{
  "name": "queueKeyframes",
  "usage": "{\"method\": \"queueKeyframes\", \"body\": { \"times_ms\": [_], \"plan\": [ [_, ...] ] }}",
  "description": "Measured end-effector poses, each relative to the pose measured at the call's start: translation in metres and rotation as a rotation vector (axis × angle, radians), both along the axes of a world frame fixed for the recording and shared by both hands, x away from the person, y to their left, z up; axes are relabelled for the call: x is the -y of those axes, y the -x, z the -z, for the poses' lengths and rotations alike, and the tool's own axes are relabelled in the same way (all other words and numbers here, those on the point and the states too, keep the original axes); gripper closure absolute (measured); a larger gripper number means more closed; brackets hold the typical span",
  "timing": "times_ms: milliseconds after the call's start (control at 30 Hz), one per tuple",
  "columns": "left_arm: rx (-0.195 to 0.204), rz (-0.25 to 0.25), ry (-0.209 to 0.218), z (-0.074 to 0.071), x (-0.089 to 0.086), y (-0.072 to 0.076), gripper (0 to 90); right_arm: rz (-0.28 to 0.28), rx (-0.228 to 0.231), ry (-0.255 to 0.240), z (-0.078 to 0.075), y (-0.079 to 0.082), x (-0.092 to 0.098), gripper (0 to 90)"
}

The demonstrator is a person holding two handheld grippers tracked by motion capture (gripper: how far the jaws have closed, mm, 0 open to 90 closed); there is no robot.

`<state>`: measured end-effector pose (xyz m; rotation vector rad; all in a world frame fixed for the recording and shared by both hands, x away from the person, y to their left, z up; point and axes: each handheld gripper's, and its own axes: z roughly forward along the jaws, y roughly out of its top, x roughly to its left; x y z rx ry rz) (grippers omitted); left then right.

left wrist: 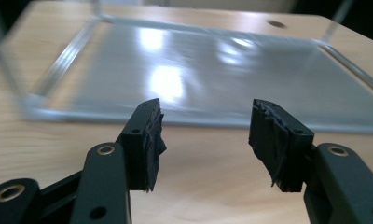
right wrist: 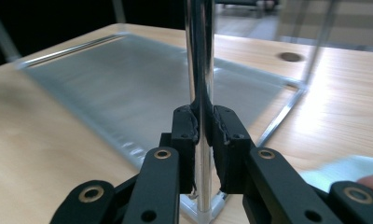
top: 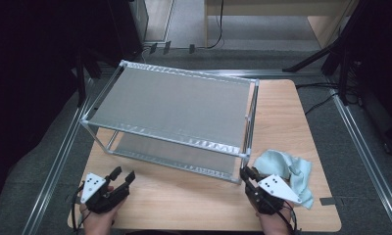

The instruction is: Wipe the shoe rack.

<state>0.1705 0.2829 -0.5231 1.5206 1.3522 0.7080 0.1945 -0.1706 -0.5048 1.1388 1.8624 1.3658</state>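
A two-tier shelf rack (top: 174, 105) with grey panels and thin metal posts is standing upright on the wooden table, its long side turned slightly askew to the table's near edge. Its near right corner post (right wrist: 199, 70), shiny and vertical, is being clamped between the pads of the right gripper (right wrist: 204, 126). A crumpled light blue cloth (top: 287, 171) is lying just beside that corner.

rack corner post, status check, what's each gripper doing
Right gripper shut on rack's near corner post. Left gripper open, empty, short of rack. Blue cloth beside right hand.
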Motion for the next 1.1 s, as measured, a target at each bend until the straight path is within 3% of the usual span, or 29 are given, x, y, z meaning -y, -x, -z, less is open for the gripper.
{"method": "queueKeyframes", "body": {
  "times_ms": [67, 100, 133, 333, 367, 467, 533, 600, 633, 667, 733, 767, 800, 867, 933, 1067, 1100],
  "plan": [
    [0.003, -0.028, -0.001, 0.0, -0.007, -0.002, 44.5, 0.025, 0.002, -0.001, 0.0, -0.002, 0.006, 79.7],
    [0.005, -0.089, -0.01, 0.003, -0.019, -0.007, 44.6, 0.066, -0.011, -0.027, 0.0, -0.006, 0.016, 79.2],
    [0.004, -0.109, -0.011, 0.005, -0.024, -0.009, 44.6, 0.083, -0.016, -0.04, 0.0, -0.007, 0.021, 79.0],
    [0.008, -0.147, -0.011, 0.008, -0.036, -0.029, 45.4, 0.132, -0.019, -0.064, 0.002, -0.011, 0.036, 78.9],
    [0.004, -0.164, -0.029, 0.009, -0.036, -0.04, 45.7, 0.129, -0.016, -0.06, 0.002, -0.011, 0.037, 78.8],
    [-0.002, -0.165, 0.001, 0.01, -0.039, -0.052, 47.4, 0.125, -0.018, -0.062, 0.003, -0.011, 0.038, 78.8],
    [0.006, -0.124, 0.049, 0.013, -0.047, -0.067, 56.1, 0.126, -0.028, -0.067, 0.004, -0.009, 0.039, 79.3],
    [0.006, -0.112, 0.04, 0.014, -0.047, -0.069, 65.2, 0.121, -0.035, -0.064, 0.005, -0.009, 0.04, 79.8],
    [0.004, -0.11, 0.034, 0.015, -0.047, -0.07, 65.2, 0.121, -0.035, -0.064, 0.005, -0.009, 0.04, 79.8],
    [0.005, -0.112, 0.041, 0.015, -0.049, -0.069, 76.7, 0.122, -0.037, -0.066, 0.005, -0.009, 0.041, 80.1],
    [0.002, -0.101, 0.034, 0.014, -0.05, -0.068, 77.9, 0.122, -0.043, -0.066, 0.005, -0.009, 0.042, 80.2],
    [0.007, -0.096, -0.003, 0.014, -0.049, -0.063, 78.5, 0.122, -0.043, -0.064, 0.004, -0.009, 0.042, 80.4],
    [0.007, -0.096, -0.003, 0.014, -0.049, -0.063, 78.9, 0.124, -0.044, -0.059, 0.004, -0.01, 0.042, 80.5],
    [0.004, -0.098, -0.031, 0.013, -0.047, -0.05, 79.2, 0.133, -0.049, -0.056, 0.003, -0.011, 0.042, 80.7],
    [-0.003, -0.094, -0.033, 0.013, -0.047, -0.044, 79.2, 0.139, -0.054, -0.058, 0.002, -0.014, 0.042, 80.7],
    [-0.024, -0.062, -0.022, 0.011, -0.051, -0.014, 79.0, 0.131, -0.064, -0.062, 0.0, -0.021, 0.041, 80.7],
    [-0.024, -0.062, -0.022, 0.011, -0.051, -0.014, 78.8, 0.131, -0.064, -0.062, 0.0, -0.021, 0.041, 80.7]
  ]
}}
